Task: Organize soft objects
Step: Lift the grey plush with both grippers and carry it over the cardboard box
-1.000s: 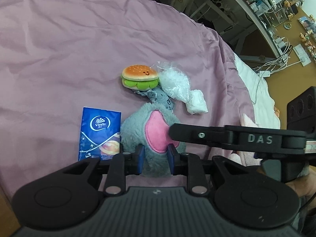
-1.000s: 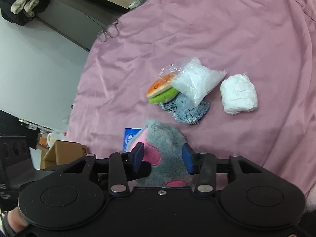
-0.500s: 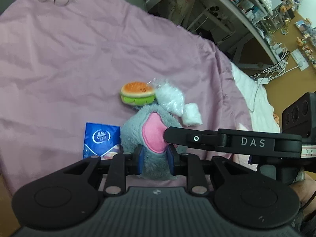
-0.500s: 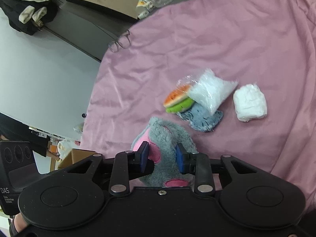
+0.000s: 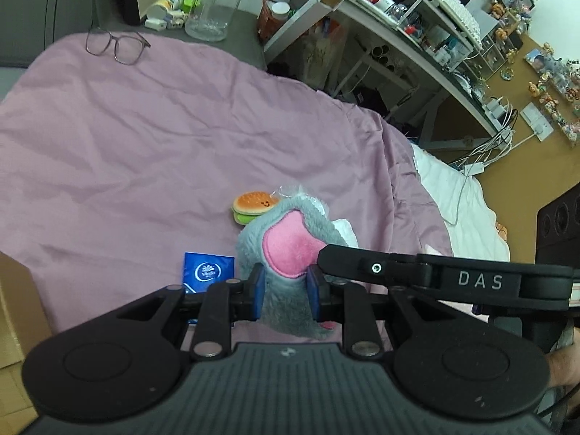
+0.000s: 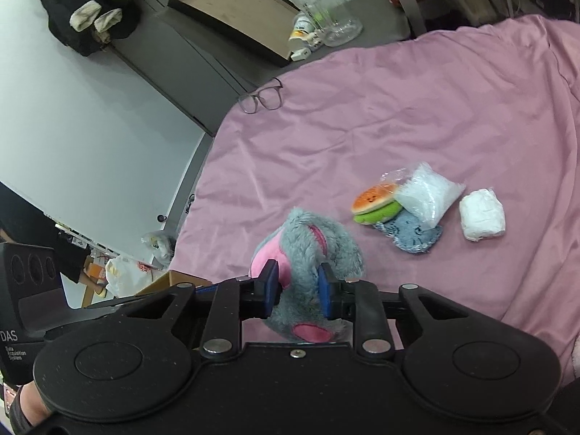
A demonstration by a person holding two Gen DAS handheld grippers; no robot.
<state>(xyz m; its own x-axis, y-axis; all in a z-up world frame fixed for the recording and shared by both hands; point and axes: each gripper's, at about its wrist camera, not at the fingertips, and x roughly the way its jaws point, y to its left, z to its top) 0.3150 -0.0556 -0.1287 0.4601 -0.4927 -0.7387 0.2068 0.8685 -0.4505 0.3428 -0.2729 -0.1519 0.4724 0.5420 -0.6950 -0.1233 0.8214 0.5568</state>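
A grey plush toy with pink ears (image 5: 286, 250) (image 6: 308, 253) is held up above the pink bedsheet (image 5: 127, 137) by both grippers. My left gripper (image 5: 284, 291) is shut on it, and my right gripper (image 6: 297, 290) is shut on it too. On the sheet lie a burger plush (image 5: 253, 204) (image 6: 377, 199), a clear bag of white stuffing (image 6: 429, 194), a grey-blue cloth (image 6: 413, 235), a white wrapped bundle (image 6: 482, 214) and a blue Vinda tissue pack (image 5: 208, 272). The toy hides the bag and cloth in the left wrist view.
Glasses (image 5: 116, 45) (image 6: 262, 99) lie at the sheet's far edge. A glass jar (image 5: 215, 5) stands on the grey bedside surface. A cluttered desk (image 5: 417, 21) is at the right. A cardboard box (image 5: 18, 311) sits at the left of the bed.
Both grippers closed on the grey plush toy and lifted it off the sheet. The views pulled back and up, so the other items look smaller and farther.
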